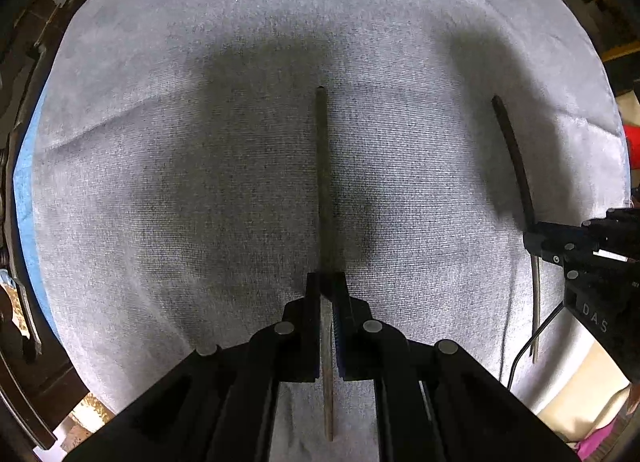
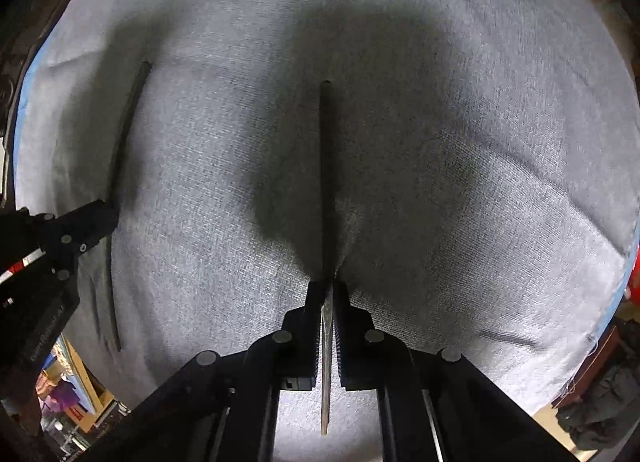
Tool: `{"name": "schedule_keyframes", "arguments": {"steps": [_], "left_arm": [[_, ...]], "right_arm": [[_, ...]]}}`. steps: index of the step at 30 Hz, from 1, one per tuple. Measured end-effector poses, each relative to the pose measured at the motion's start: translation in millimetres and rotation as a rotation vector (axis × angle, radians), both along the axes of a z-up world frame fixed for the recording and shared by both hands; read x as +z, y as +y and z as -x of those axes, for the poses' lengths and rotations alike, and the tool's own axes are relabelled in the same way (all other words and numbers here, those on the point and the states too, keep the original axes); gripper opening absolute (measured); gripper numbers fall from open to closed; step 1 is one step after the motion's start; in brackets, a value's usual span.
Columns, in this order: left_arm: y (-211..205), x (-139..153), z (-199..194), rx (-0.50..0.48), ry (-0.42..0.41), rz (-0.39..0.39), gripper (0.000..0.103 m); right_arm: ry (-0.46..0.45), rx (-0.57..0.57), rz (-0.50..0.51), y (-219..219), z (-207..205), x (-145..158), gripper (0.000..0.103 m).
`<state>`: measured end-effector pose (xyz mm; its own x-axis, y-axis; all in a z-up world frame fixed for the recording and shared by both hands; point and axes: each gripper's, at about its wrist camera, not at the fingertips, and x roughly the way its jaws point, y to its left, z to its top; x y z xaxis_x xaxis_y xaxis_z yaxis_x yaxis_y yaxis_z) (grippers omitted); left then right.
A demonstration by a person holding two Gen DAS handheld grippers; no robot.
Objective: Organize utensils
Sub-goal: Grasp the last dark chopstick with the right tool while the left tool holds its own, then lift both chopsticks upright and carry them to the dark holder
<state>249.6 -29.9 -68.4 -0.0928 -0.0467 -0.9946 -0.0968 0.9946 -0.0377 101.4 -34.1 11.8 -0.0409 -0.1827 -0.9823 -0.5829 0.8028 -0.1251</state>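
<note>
Left tongs (image 1: pixel 328 282) clamped mid-shaft on one thin dark utensil (image 1: pixel 325 182); right tongs (image 2: pixel 329 290) clamped likewise on second utensil (image 2: pixel 327 182). Both point down over grey cloth (image 1: pixel 200 102) on desk. Cloth puckered at right tips. Advised: lift straight, keep shafts parallel, avoid snagging fabric.

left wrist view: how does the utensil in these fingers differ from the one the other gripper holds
The left utensil sits in the left gripper, the right utensil in the right gripper, further right. The grey cloth puckers at the right utensil's grip but lies flat by the left utensil. Both are thin, dark-handled, roughly parallel, handles pointing away.
</note>
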Motion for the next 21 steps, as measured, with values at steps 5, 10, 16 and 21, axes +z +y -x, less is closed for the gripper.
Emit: {"name": "schedule_keyframes", "arguments": {"steps": [5, 10, 16, 21], "left_arm": [[-6, 3, -7, 0.001, 0.000, -0.003, 0.008], [-8, 1, 2, -0.018, -0.015, 0.004, 0.006], [-7, -2, 34, -0.063, 0.002, -0.006, 0.006], [-12, 1, 46, -0.114, -0.002, -0.032, 0.006]], "right_arm": [[0.016, -0.005, 0.018, 1, -12, 0, 0.009], [-0.021, 0.003, 0.000, -2, -7, 1, 0.007], [0.005, 0.007, 0.032, -41, 10, 0, 0.007], [0.036, -0.002, 0.056, -56, 9, -2, 0.007]]}}
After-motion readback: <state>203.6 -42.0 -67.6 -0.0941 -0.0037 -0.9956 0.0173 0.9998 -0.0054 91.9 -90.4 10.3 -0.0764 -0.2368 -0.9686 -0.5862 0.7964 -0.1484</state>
